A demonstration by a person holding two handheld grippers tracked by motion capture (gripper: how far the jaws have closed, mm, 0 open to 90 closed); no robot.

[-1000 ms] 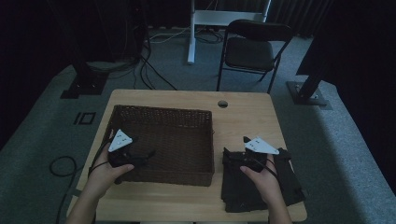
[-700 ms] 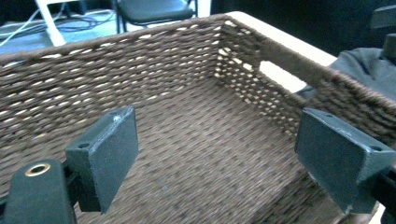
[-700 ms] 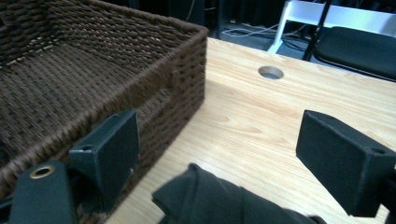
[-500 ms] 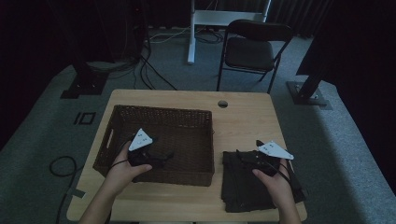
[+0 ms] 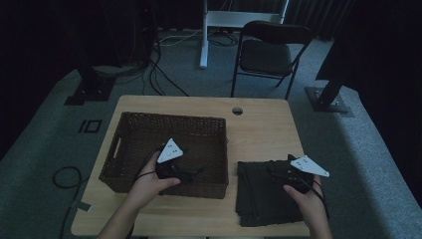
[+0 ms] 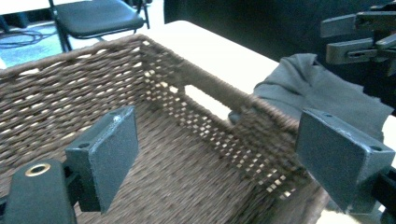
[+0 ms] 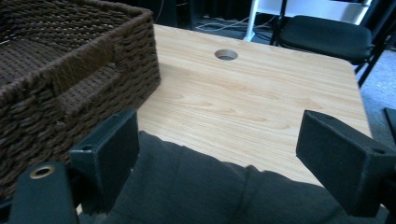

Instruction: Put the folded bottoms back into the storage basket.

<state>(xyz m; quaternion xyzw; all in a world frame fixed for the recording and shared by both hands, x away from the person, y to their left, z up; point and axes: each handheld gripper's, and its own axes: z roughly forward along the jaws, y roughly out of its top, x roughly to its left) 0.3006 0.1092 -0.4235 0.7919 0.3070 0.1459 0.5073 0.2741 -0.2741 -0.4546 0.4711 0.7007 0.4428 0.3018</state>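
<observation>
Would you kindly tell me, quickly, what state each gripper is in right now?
Left gripper: open, holding nothing, over the wicker basket.
Right gripper: open, holding nothing, over the dark folded cloth.

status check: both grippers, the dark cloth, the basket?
Left gripper open, over the wicker basket. Right gripper open, over the folded dark cloth lying beside the basket on the table. Nothing gripped; nothing in the way.
</observation>
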